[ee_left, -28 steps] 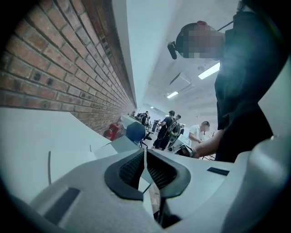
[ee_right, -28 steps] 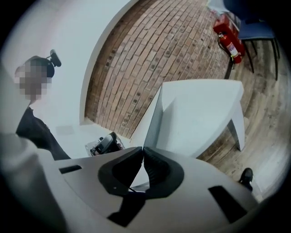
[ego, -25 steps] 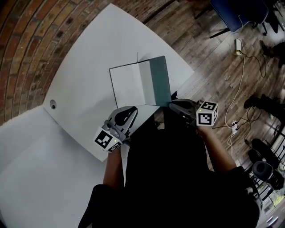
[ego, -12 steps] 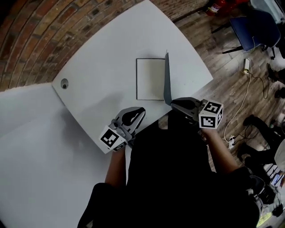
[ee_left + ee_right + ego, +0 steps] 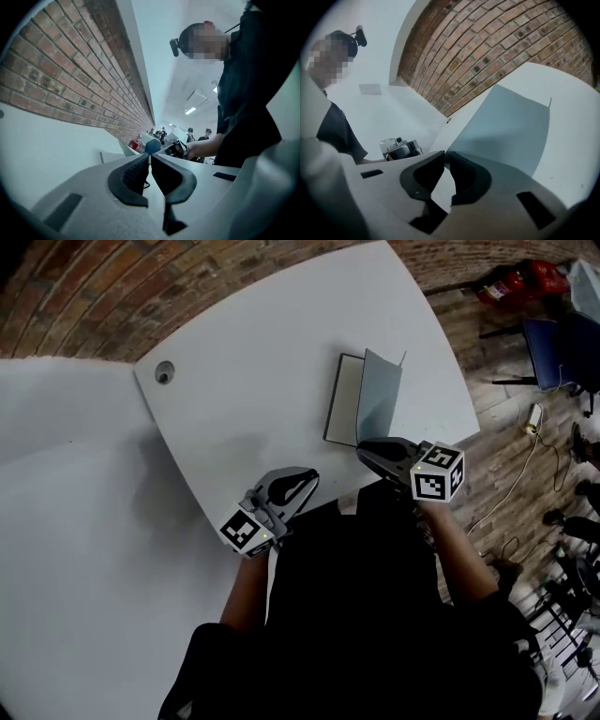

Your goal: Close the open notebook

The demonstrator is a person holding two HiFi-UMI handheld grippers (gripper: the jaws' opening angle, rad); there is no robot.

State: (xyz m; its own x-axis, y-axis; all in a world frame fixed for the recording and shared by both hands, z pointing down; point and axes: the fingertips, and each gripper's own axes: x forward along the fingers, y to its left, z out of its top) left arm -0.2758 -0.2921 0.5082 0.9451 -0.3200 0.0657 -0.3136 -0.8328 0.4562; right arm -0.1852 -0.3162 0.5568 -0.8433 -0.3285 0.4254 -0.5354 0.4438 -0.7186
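White table (image 5: 262, 362) against a brick wall (image 5: 112, 287), plank floor beyond.

Right gripper (image 5: 364, 448): jaws opening, tips only a sliver apart, near corner of the cover (image 5: 380, 395) between them.

Cover stands raised and tilted over the notebook (image 5: 345, 399), which lies near the table's right edge; pale page showing beneath.

Left gripper (image 5: 307, 480): jaws together, nothing in them, hanging at the near table edge, well apart from the book.

Risks, judged:
- Release before the cover tips past upright: it flops back open.
- Nothing steadies the book, so a parting nudge could skid it toward the edge.
- A dragged corner may bend.
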